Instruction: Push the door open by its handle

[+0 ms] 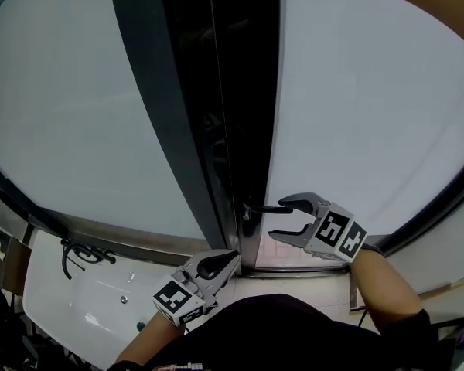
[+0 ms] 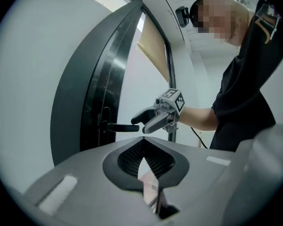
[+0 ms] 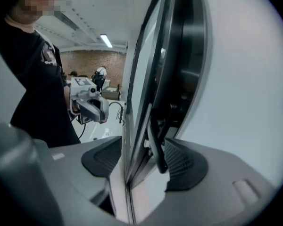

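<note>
The door (image 1: 216,114) has a dark frame and frosted glass panes. Its black lever handle (image 1: 264,208) sticks out to the right near the bottom of the head view. My right gripper (image 1: 278,218) is open, one jaw above and one below the free end of the handle. In the right gripper view the handle (image 3: 156,149) and the door's edge (image 3: 132,140) stand between the wide pads (image 3: 184,161), the handle close to the right one. My left gripper (image 1: 220,266) hangs low in front of the door, shut and empty, its tips (image 2: 142,142) together.
A white table (image 1: 54,300) with black cables (image 1: 77,255) stands at the lower left. Pale floor tiles (image 1: 294,255) show at the foot of the door. A beige blind (image 2: 153,55) hangs beyond the door. The person's dark-clothed body fills the near side.
</note>
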`<move>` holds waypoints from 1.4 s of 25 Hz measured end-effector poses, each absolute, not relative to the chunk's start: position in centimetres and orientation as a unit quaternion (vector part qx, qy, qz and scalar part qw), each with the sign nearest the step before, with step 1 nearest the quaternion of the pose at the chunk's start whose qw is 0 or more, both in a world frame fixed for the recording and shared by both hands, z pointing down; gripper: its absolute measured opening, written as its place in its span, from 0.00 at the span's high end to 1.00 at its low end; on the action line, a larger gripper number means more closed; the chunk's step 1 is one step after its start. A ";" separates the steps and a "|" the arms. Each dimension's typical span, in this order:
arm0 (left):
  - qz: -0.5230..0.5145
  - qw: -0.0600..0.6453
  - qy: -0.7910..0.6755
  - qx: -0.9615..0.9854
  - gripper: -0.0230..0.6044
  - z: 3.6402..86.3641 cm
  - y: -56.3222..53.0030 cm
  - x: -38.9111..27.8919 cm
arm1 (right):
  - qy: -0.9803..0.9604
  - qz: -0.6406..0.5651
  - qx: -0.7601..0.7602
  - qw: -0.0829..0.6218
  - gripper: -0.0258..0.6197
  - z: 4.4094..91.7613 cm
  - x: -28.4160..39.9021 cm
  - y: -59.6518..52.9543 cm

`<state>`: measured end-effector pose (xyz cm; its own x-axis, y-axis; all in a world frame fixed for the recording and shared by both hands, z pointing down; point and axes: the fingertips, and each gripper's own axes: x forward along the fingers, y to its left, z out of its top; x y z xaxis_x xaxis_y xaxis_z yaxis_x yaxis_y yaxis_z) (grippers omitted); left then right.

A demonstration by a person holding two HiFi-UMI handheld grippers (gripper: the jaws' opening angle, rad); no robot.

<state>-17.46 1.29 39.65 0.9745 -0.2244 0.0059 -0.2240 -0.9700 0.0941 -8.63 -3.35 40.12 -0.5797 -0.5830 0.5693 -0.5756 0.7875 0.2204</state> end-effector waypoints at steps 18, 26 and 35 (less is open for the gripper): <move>-0.024 0.054 -0.157 0.986 0.96 38.1 -3.0 -18.1 | -0.774 -0.049 0.196 0.600 0.96 47.7 -9.8 -3.9; -0.006 0.062 -0.117 0.991 0.96 39.0 -2.7 -18.0 | -0.774 -0.081 0.257 0.574 0.96 47.9 -9.7 -5.0; 0.005 0.067 -0.072 0.995 0.96 39.0 -0.4 -18.7 | -0.800 -0.121 0.360 0.465 0.96 47.4 -10.3 -7.7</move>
<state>-18.66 -0.36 39.03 0.9895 -0.1436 0.0190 -0.1449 -0.9806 0.1321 -10.27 -7.72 47.35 -0.3090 -0.6881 0.6566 -0.4634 0.7118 0.5279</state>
